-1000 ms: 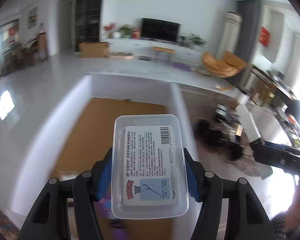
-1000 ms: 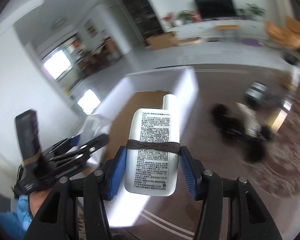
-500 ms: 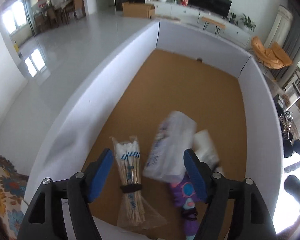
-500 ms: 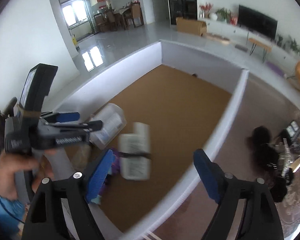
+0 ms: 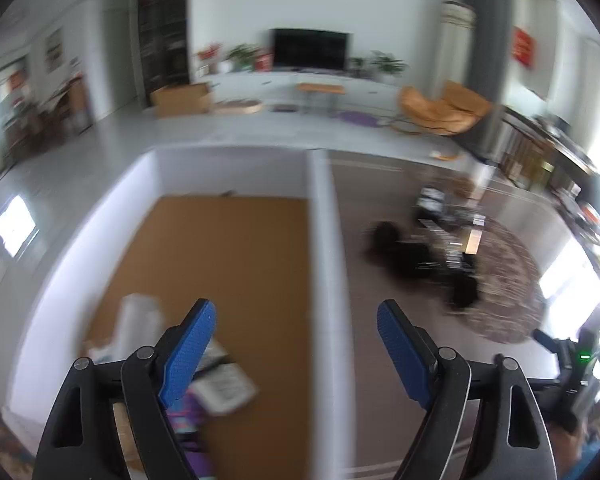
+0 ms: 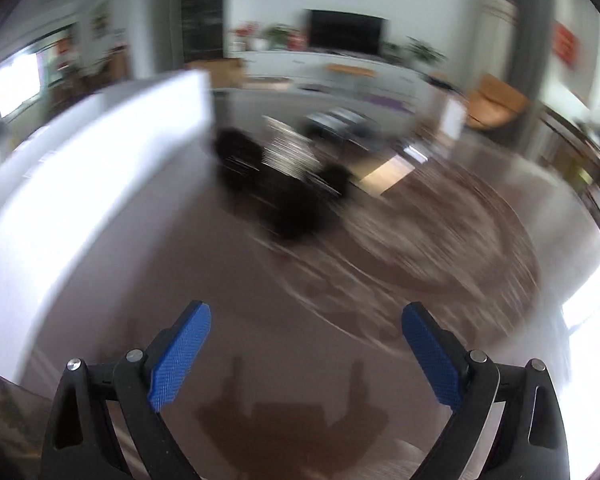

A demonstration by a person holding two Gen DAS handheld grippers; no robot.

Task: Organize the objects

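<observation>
A white-walled box (image 5: 324, 240) with a brown floor lies ahead on the left. In its near corner sit a blurred clear plastic case (image 5: 136, 320), a white labelled bottle (image 5: 226, 386) and a purple item (image 5: 186, 416). My left gripper (image 5: 295, 306) hovers over the box's right wall, jaws opening, with nothing between its blue pads (image 5: 192, 344). My right gripper (image 6: 306, 310) is over the bare brown tabletop to the right of the box wall (image 6: 100, 168), jaws opening wide and empty; its shadow (image 6: 292, 412) falls just below it.
A heap of dark objects (image 6: 284, 184) lies on the table beyond the right gripper, beside a round patterned mat (image 6: 440, 232). The same heap (image 5: 416, 252) shows in the left wrist view. The black body of the right hand's tool (image 5: 572, 364) sits at that view's lower right.
The left gripper let go of the clear case and the right one of the white bottle; both now lie in the box. Both grippers opened and swung right, away from the box's near corner.
</observation>
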